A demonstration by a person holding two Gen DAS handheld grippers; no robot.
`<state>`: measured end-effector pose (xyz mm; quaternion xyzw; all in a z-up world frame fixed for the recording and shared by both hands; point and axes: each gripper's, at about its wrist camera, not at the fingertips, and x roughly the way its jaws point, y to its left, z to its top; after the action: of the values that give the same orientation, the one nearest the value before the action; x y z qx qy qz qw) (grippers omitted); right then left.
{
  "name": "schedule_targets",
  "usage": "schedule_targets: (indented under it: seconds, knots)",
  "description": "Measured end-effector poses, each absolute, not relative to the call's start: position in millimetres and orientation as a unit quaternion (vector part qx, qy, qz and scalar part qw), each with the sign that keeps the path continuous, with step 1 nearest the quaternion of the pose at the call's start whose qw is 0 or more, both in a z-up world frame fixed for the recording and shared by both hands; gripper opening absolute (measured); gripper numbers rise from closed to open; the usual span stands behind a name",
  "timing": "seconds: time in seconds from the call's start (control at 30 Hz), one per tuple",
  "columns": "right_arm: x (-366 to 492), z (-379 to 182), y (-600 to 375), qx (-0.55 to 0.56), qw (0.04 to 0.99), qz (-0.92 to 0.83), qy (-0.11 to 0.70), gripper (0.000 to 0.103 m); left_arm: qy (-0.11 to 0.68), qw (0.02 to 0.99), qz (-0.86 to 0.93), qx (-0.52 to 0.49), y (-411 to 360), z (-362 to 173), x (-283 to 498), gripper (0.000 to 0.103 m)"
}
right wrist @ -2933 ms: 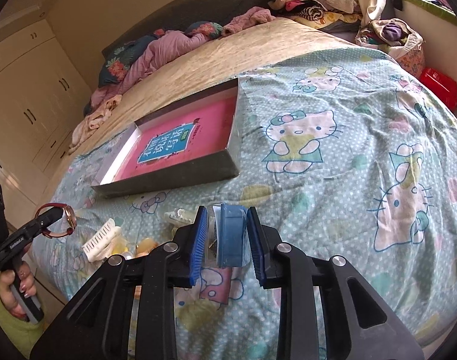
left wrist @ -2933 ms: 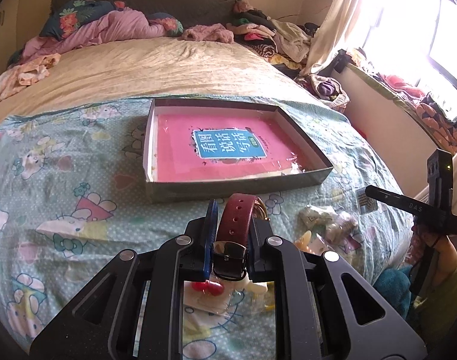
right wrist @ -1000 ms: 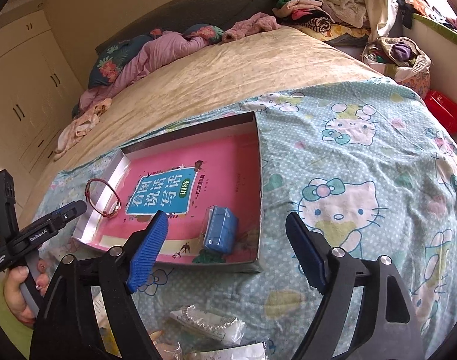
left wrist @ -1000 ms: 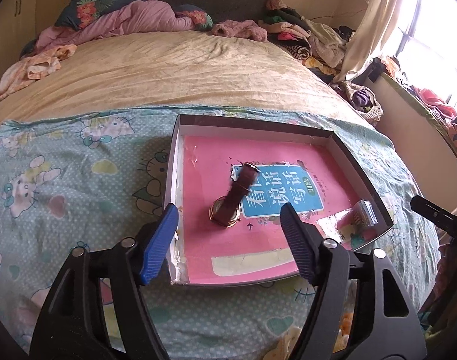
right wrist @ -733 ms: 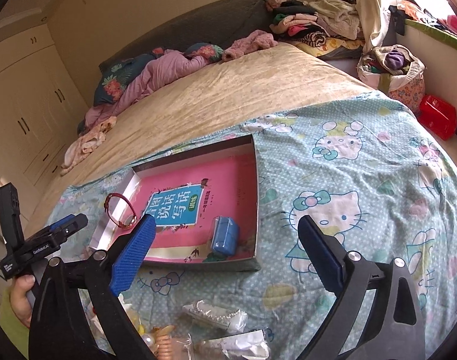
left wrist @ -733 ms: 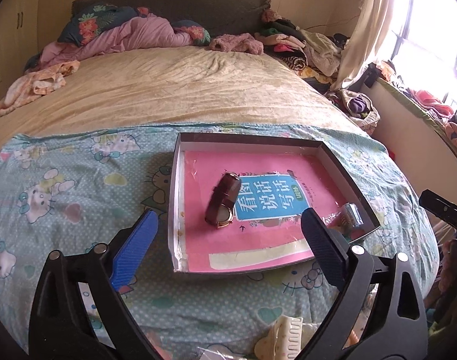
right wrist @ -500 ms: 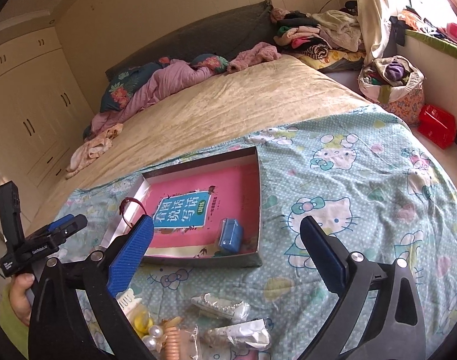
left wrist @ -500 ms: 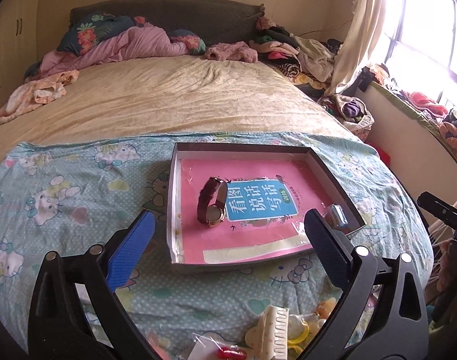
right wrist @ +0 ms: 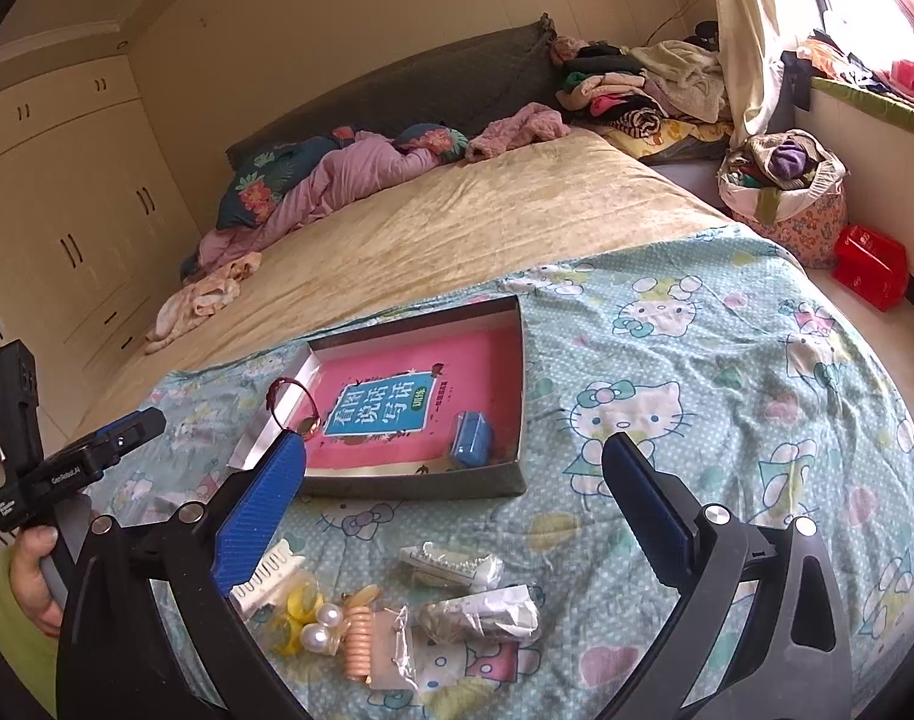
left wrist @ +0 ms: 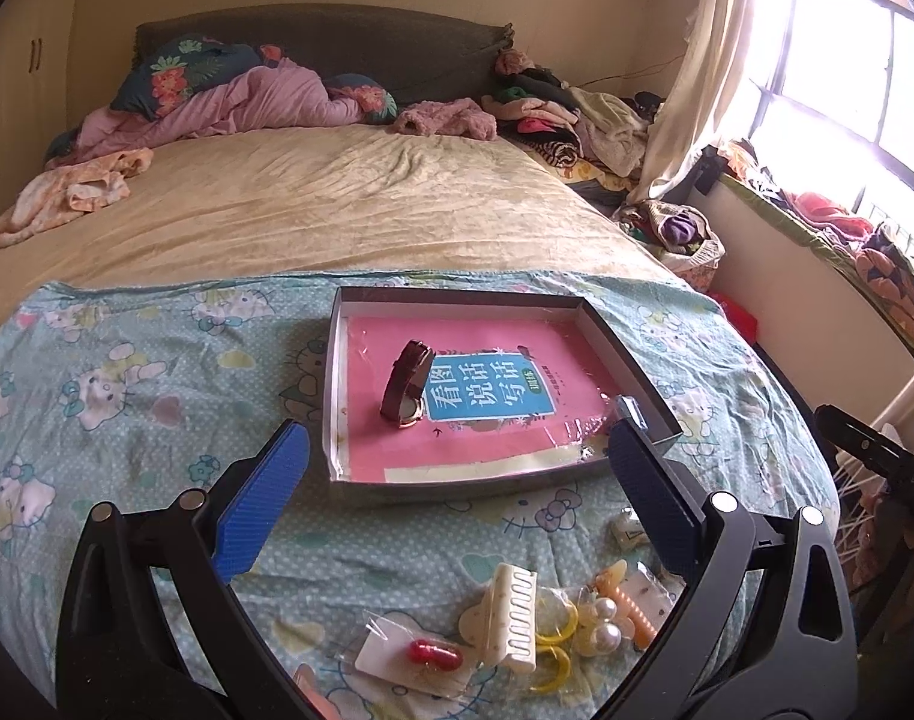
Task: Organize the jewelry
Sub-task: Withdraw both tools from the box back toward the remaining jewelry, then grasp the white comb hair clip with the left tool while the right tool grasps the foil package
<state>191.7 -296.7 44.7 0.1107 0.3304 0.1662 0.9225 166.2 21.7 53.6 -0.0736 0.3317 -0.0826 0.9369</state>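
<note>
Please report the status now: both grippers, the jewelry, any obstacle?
Left gripper, right gripper open, empty. Maroon-strap watch, small blue box in shallow grey tray. Loose accessories remain. No obstacle.

Left wrist camera above near bed edge, angled down, facing headboard, right wrist camera alongside, turned leftward, both sharing shallow box [left wrist: 631,360] [right wrist: 420,486] on cartoon-print sheet [left wrist: 126,420] [right wrist: 727,390], moderately near.

We see a grey box [left wrist: 628,360] with a pink bottom and a blue label with white letters. In it are a dark red watch [left wrist: 406,383] and a blue case [right wrist: 472,439]. The sheet [left wrist: 126,396] is light green with white cats and dots. Near us are a cream hair clip [left wrist: 508,612], yellow rings [left wrist: 556,630] and white pearls [right wrist: 321,627]. The pads [left wrist: 258,504] are blue.
</note>
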Motion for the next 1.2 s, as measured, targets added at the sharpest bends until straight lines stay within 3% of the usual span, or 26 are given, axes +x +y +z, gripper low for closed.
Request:
schedule_targets:
  seconds: [0.57, 1.2]
  knots:
    - [150.0, 31.2, -275.1, 0.068, 0.919, 0.179, 0.344, 0.099, 0.360, 0.926, -0.092, -0.063, 22.5, 30.3, 129.0, 0.093]
    - [149.1, -35.1, -256.5, 0.001, 0.897, 0.143, 0.418, 0.099, 0.430, 0.896, -0.111, -0.018, 0.6, -28.4, 119.1, 0.093]
